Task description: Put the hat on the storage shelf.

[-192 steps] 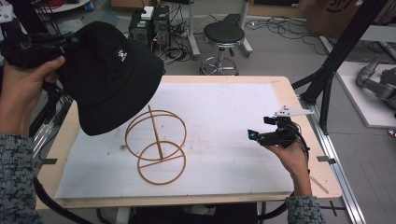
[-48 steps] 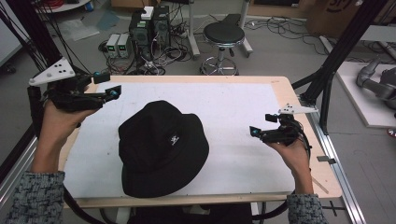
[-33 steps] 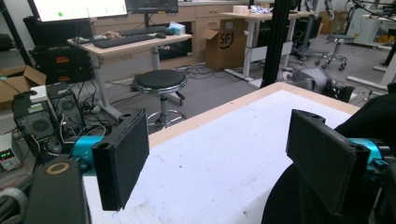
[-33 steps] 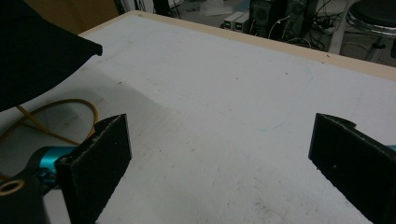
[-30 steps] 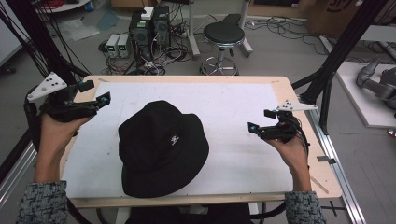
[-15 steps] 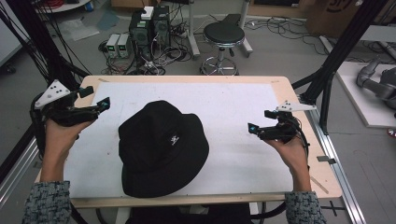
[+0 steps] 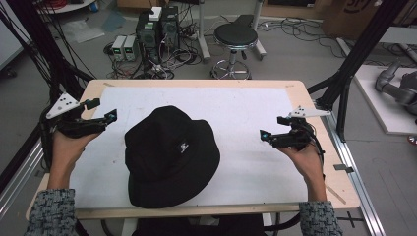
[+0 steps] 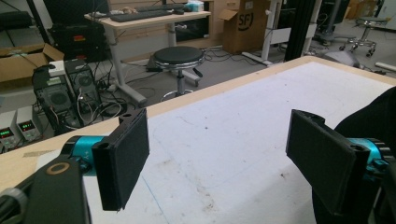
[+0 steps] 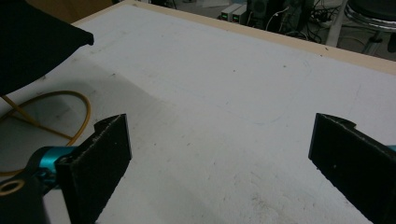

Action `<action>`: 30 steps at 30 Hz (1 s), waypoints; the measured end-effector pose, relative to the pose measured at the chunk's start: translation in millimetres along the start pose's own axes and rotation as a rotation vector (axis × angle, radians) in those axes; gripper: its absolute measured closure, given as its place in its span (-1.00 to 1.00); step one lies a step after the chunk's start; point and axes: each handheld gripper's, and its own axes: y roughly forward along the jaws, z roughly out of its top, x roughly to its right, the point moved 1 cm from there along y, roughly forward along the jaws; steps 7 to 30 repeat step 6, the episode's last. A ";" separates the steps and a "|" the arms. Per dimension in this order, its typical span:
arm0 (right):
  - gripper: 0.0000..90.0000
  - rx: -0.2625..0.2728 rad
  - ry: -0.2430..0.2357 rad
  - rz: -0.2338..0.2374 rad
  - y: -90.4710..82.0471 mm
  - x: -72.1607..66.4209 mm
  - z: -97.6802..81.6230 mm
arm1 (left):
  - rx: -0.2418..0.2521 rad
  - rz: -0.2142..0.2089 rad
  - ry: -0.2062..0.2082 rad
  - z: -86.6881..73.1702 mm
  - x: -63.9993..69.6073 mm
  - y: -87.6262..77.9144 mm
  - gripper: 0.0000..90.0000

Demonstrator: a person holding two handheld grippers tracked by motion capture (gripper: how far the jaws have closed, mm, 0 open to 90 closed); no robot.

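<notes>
We saw the hat (image 7: 172, 156) sitting crown-up on the table (image 7: 246, 105), near the middle and toward the near edge, draped over the stand. In the right gripper view a yellow wire loop of that stand (image 9: 70, 100) peeked out under the brim (image 9: 32, 44), so the hat rested on the stand, not flat on the table.

The left tongs (image 7: 101, 109) hovered over the left edge, just left of the hat, not touching it. Their jaws stood wide apart with nothing between them; the left gripper view showed only bare table between the pads (image 8: 126, 156), with the hat's dark edge at far right.

The right tongs (image 7: 272, 127) hovered over the right side of the table, well apart from the hat. Jaws were spread too, holding nothing, with only white table between them in the right gripper view.

We judged the hat placement done: the hat covered the stand and looked level and settled, both tongs off it. Little seemed left, maybe just pulling both hands clear or a small straightening if the hat sat off centre. We could not tell how well it was centred since the stand was mostly hidden.
</notes>
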 end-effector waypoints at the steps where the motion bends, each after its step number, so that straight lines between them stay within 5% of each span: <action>1: -0.88 0.002 -0.002 0.002 0.3 0.1 0.0 | 0.001 -0.004 -0.001 -0.2 0.1 0.0 -0.52; 30: -0.88 0.001 -0.003 0.002 0.3 0.0 0.0 | -0.005 -0.003 0.002 -1.0 0.5 1.0 -0.52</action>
